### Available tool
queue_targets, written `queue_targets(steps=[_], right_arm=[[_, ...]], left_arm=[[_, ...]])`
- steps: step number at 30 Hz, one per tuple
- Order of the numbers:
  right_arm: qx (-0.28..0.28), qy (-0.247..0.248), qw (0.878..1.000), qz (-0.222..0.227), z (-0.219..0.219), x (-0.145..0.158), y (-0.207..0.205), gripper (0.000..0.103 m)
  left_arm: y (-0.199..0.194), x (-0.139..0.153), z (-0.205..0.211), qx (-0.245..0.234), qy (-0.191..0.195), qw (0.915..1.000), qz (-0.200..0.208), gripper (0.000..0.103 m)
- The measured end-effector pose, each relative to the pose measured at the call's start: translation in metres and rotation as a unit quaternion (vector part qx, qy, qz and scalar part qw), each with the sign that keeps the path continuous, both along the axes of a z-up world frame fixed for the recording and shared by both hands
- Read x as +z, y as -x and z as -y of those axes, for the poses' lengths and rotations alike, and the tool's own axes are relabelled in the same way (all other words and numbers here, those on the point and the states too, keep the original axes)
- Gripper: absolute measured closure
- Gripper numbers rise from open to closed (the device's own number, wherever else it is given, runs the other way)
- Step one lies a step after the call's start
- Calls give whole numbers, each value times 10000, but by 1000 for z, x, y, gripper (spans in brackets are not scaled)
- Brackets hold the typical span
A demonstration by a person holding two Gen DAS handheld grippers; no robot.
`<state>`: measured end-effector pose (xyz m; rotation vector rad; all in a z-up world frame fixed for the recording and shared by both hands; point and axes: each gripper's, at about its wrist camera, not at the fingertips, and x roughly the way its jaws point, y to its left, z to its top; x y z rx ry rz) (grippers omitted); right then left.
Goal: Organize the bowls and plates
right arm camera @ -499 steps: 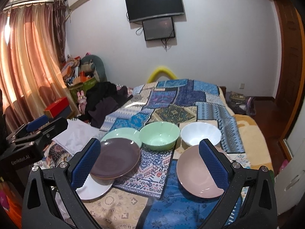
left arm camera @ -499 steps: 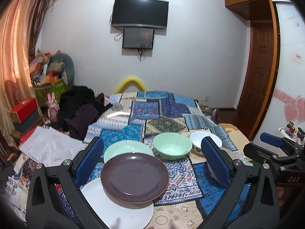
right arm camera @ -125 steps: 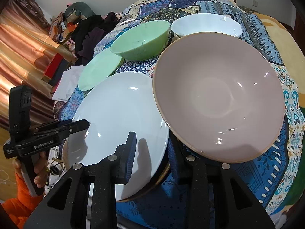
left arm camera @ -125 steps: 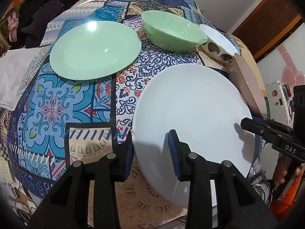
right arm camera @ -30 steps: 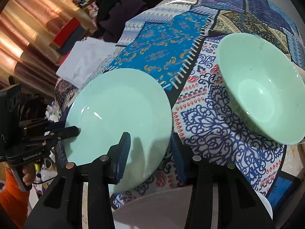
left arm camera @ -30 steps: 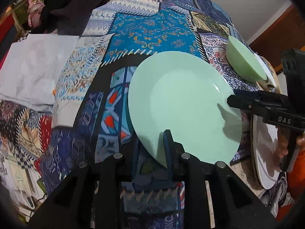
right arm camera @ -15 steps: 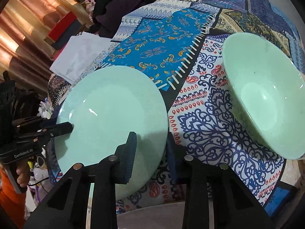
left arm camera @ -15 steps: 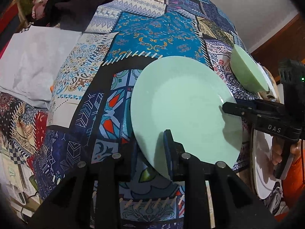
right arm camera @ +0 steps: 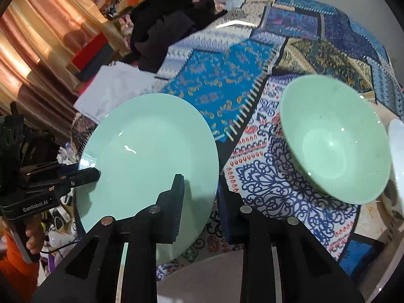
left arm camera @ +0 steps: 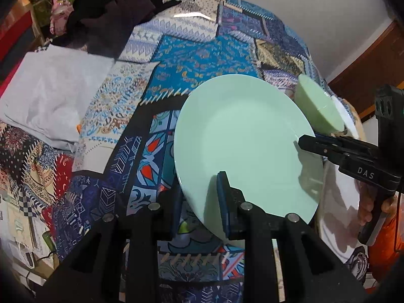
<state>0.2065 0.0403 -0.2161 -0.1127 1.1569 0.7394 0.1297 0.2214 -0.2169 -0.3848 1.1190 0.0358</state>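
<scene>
Left claw (left arm camera: pixel 200 202) clamped on the mint-green plate (left arm camera: pixel 242 139); right claw (right arm camera: pixel 199 197), jaws just closing, grips its opposite rim (plate tilted above the patchwork bedspread (right arm camera: pixel 222 80)).

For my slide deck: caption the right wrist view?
Both grippers clamp the green plate's opposite rims beside the green bowl.

Two grippers (left arm camera: pixel 199 202) (right arm camera: pixel 199 202), one green plate (left arm camera: pixel 242 136), one green bowl (right arm camera: pixel 335 139).

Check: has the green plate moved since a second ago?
Yes. The green plate, clamped at opposite rims by both grippers, has tilted up off the patchwork cloth, its near edge rising.
</scene>
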Motion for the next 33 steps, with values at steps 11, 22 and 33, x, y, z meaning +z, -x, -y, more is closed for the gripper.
queue_targets(steps=[11, 22, 33], right_arm=[[-222, -251, 9986, 406, 25, 35, 15, 86], [-556, -415, 9950, 713, 69, 66, 34, 87], [-833, -374, 9933, 712, 114, 68, 56, 87]], left_arm=[[9, 40, 21, -92, -49, 9992, 375, 79], [15, 68, 63, -429, -19, 9971, 623, 78], [21, 73, 107, -785, -49, 9951, 596, 78]])
